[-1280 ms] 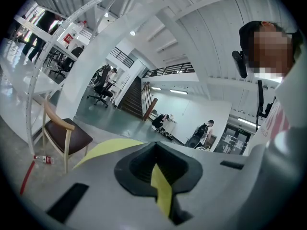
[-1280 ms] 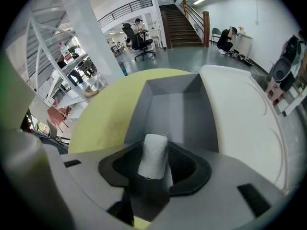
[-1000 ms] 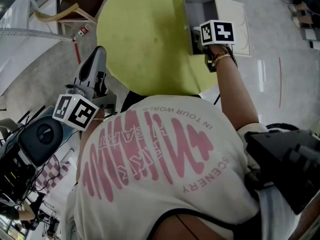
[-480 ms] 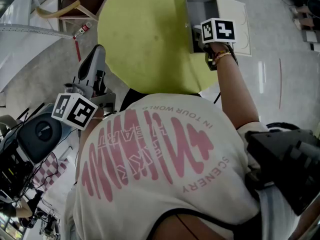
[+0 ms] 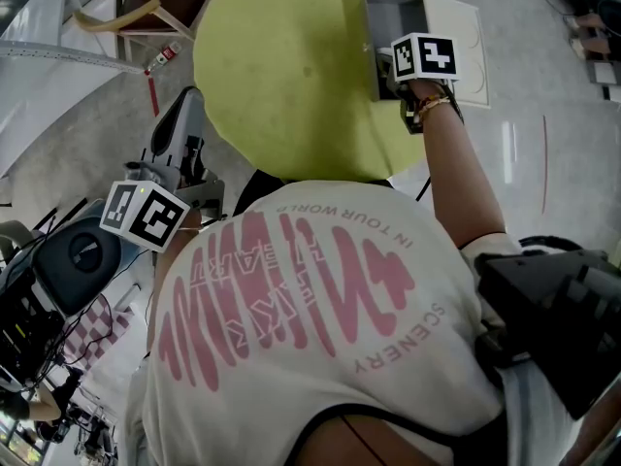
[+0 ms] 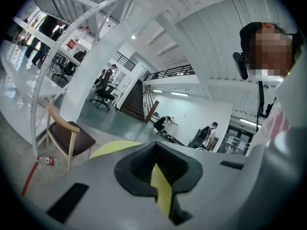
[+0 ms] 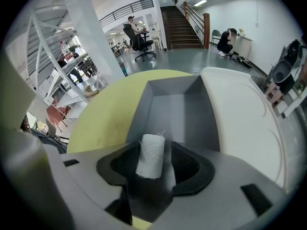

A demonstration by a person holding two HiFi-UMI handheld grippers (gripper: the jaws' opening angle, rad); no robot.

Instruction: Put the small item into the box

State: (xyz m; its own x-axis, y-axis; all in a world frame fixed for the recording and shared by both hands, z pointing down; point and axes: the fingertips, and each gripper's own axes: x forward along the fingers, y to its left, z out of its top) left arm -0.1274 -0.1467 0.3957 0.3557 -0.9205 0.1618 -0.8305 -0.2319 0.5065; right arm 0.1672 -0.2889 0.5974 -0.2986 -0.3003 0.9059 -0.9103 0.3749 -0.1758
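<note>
Here, looking at the small white roll (image 7: 151, 155) standing upright between the jaws of the right gripper (image 7: 152, 153), over the near end of the open grey box (image 7: 184, 107). Having just been widening those jaws, leaving them released around the roll, with a clear gap on its right side and no pad pressing on it. Not telling from any view whether the roll is touching the box floor. Getting all this from the right gripper view only; in the head view, hiding roll and jaws alike under the marker cube (image 5: 424, 57). Keeping the box on the far right part of the round yellow table (image 5: 281, 76), with its pale lid (image 7: 242, 111) lying flat just beside it on the right. Reaching to the box with a bare forearm (image 5: 456, 178), shown by the head view alone. Holding the left gripper (image 5: 179, 134) well apart from the box, off the table's near left edge. Showing, in the left gripper view, jaws drawn together on nothing, only a thin yellow sliver between them, and beyond them a wooden chair (image 6: 67, 137) and a bottle (image 6: 47, 161) lying on the floor
</note>
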